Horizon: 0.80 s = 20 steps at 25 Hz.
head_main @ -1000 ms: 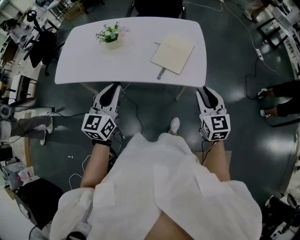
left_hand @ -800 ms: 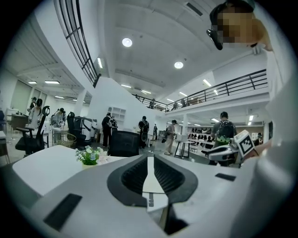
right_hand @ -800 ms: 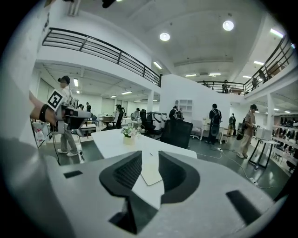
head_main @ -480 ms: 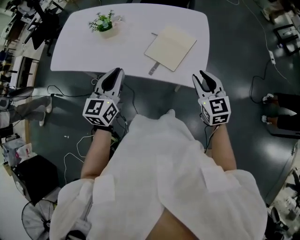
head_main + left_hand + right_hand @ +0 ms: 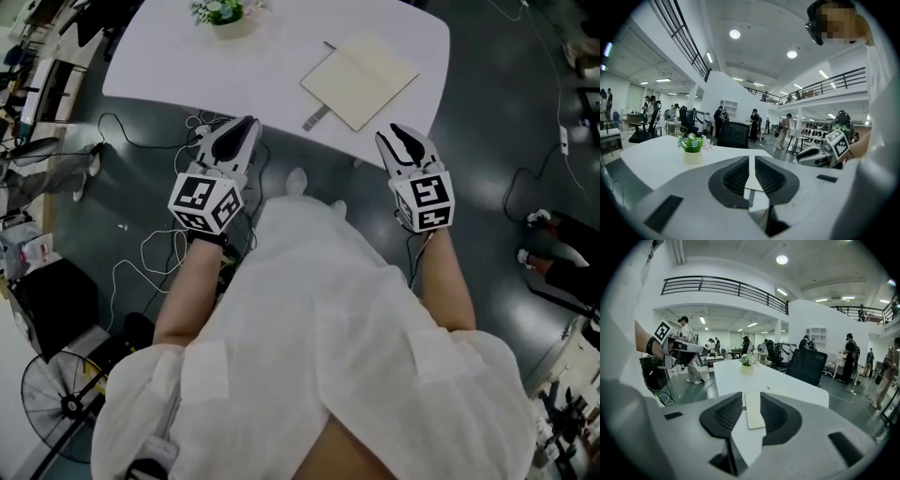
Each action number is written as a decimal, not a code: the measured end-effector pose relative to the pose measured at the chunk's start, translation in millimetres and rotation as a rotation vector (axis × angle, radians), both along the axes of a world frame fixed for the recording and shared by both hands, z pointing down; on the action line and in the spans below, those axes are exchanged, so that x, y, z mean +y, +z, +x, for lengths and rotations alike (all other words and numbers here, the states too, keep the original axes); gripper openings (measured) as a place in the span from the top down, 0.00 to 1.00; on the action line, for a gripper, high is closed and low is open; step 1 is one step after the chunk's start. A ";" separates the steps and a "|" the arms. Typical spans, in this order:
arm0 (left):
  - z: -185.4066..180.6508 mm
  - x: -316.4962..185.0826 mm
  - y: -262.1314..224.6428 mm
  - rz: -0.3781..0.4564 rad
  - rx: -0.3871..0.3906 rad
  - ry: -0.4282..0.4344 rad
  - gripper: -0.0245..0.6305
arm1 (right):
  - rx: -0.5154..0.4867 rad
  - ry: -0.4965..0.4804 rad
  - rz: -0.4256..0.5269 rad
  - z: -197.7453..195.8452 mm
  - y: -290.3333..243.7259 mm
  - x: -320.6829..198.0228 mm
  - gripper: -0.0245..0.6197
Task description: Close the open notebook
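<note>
The cream notebook (image 5: 361, 80) lies flat on the right part of the white table (image 5: 187, 75), a grey strap (image 5: 314, 119) trailing from its near side. My left gripper (image 5: 246, 124) hovers just short of the table's near edge, its jaws open by a narrow gap. My right gripper (image 5: 398, 134) hangs near the table's right front corner, below the notebook. Its jaws have just been opening and nothing is between them. Through that gap the right gripper view shows the notebook (image 5: 754, 411) farther off. The left gripper view shows the notebook (image 5: 753, 180) beyond its jaws and the right gripper (image 5: 820, 154).
A small potted plant (image 5: 223, 11) stands at the table's far left. Cables (image 5: 178, 248) run over the dark floor under my left arm, and a fan (image 5: 56, 403) stands at the lower left. A black chair (image 5: 806, 366) is behind the table, with several people beyond.
Both grippers have moved forward and down toward the table's near edge. The table and notebook have slid up in the head view. The notebook has not moved on the table.
</note>
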<state>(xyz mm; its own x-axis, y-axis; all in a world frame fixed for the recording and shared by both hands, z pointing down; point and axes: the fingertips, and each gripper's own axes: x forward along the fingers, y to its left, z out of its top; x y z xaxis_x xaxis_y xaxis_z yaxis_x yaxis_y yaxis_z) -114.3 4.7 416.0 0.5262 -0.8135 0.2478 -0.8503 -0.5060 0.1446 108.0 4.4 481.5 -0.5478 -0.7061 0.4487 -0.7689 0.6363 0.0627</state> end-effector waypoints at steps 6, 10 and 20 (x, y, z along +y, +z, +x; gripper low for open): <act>9.0 -17.9 11.4 -0.033 -0.002 0.028 0.91 | 0.065 -0.054 -0.057 -8.7 30.1 -14.8 0.76; 13.5 -34.3 18.9 -0.056 0.000 0.042 0.91 | 0.171 -0.106 -0.085 -14.2 57.1 -21.7 0.75; 15.7 -56.6 40.1 -0.111 -0.004 0.060 0.91 | 0.478 -0.268 -0.108 -25.4 124.6 -30.6 0.74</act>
<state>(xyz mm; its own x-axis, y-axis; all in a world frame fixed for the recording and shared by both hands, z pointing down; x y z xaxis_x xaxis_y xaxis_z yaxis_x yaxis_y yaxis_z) -98.6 -51.9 456.2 0.5722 -0.7479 0.3363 -0.8195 -0.5374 0.1993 82.6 -26.2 606.0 -0.4196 -0.5064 0.7533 -0.4810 0.8279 0.2886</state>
